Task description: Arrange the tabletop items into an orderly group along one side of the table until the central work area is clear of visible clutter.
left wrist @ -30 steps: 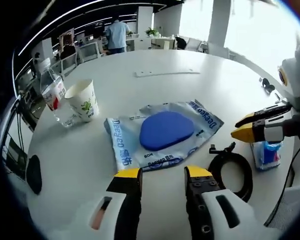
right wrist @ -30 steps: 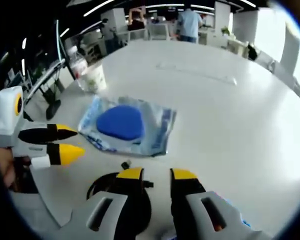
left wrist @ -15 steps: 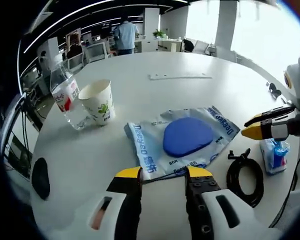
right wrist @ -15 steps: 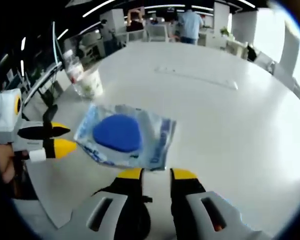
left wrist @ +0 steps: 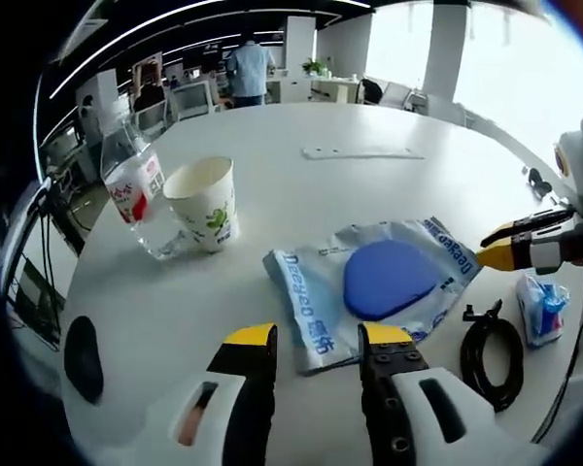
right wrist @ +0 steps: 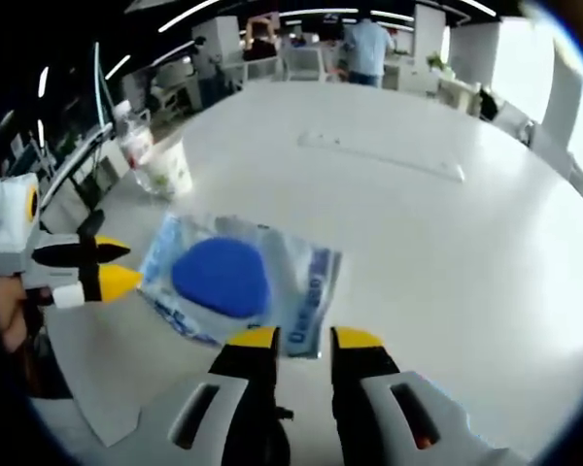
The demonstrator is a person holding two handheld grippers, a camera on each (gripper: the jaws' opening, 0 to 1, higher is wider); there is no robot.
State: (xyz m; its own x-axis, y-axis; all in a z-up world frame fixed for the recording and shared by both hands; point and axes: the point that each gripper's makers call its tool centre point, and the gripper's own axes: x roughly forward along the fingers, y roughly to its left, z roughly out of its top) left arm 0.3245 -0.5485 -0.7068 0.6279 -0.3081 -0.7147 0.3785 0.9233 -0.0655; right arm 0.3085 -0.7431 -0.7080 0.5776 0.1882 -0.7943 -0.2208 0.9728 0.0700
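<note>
while left gripper (left wrist: 316,338) gapes, pouch (left wrist: 374,282) lies ahead.

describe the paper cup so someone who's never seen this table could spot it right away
On the big white round table, look to the far left edge in the left gripper view, where two containers stand close together. The paper cup is the open-topped white one with a green leaf print, right of the clear plastic bottle with its red and white label.
</note>
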